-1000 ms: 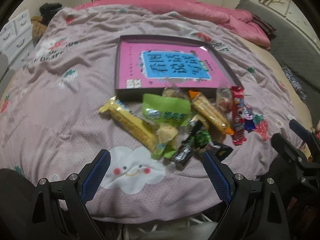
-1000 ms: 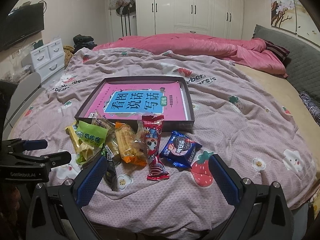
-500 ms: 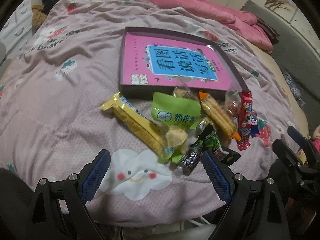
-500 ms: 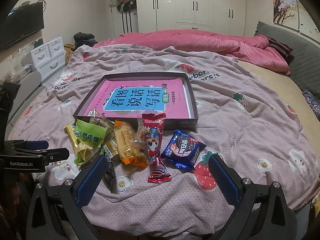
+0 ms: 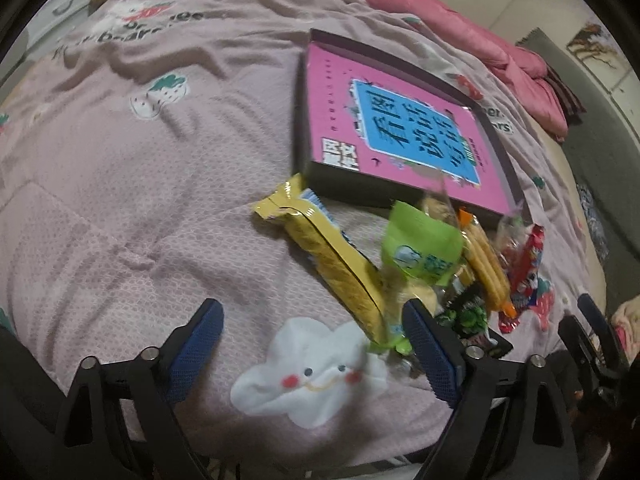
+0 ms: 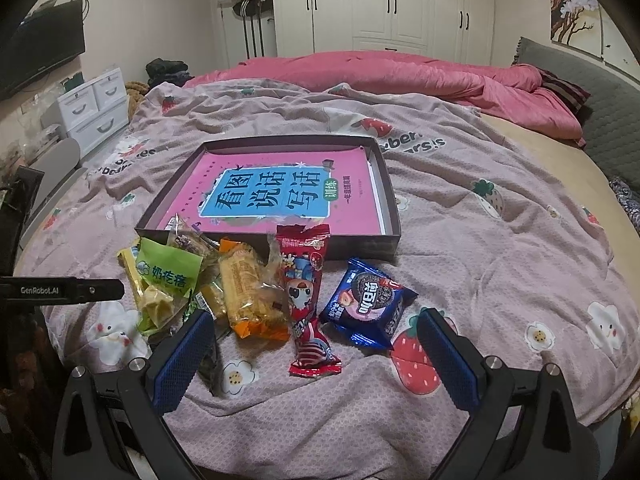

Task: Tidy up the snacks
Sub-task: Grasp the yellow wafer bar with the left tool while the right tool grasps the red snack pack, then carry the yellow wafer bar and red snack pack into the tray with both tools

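On the pink strawberry-print bedspread (image 6: 460, 240), a heap of crinkly foil snack packets (image 6: 256, 284) lies just before the shallow dark cardboard box (image 6: 394, 236), presumably their destination. Left tongs (image 5: 312, 344) and right tongs (image 6: 316, 360) both hang spread wide, holding nothing.

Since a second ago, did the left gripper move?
Yes. The left gripper has swung left and nearer the bed: in its view the dark box and the yellow packet have slid rightwards and grown larger.
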A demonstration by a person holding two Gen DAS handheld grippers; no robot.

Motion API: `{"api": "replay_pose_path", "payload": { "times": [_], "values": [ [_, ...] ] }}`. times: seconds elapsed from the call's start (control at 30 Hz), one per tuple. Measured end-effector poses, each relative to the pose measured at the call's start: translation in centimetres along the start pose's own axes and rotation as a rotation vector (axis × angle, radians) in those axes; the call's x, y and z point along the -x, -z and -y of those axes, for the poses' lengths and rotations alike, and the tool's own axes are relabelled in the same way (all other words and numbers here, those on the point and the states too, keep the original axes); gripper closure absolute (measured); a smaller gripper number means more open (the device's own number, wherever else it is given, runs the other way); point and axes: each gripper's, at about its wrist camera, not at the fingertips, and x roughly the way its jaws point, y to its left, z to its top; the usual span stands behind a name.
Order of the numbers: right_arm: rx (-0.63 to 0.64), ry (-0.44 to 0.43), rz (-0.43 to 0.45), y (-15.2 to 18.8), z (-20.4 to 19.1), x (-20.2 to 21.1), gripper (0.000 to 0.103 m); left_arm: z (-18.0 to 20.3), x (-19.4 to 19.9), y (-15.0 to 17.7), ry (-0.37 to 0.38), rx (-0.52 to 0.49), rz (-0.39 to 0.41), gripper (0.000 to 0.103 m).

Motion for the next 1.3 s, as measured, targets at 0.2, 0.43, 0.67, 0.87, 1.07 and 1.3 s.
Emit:
{"api": "replay_pose_path", "payload": {
  "times": [0.2,0.43,0.67,0.87,1.07,1.3],
  "values": [
    [-0.003,0.002,-0.014,-0.2,0.1,-0.9,0.001,0.2,-1.6,-0.8,0.011,0.013,-0.018,0.039],
    [-0.056,-0.001,-0.046,-0.4,1.3,-2.4,0.002,1.1,-2.3,-1.7,0.022,0.002,0.006,0.039],
    [-0.052,-0.035,-0.084,-0.9,1.7,-4.4,0.027,0.9,-2.9,-2.1,0.015,0.021,0.012,0.039],
    [0.021,-0.078,-0.087,-1.5,0.5,-5.6,0.054,0.8,-3.3,-2.8,0.007,0.034,0.025,0.042],
    [0.048,-0.120,-0.081,-2.1,0.2,-6.6,0.078,0.6,-3.8,-3.3,-0.013,0.042,0.030,0.056],
    [0.026,-0.141,-0.037,-2.3,0.9,-5.6,0.080,0.1,-3.9,-3.6,0.011,0.057,0.028,0.069]
  ]
}}
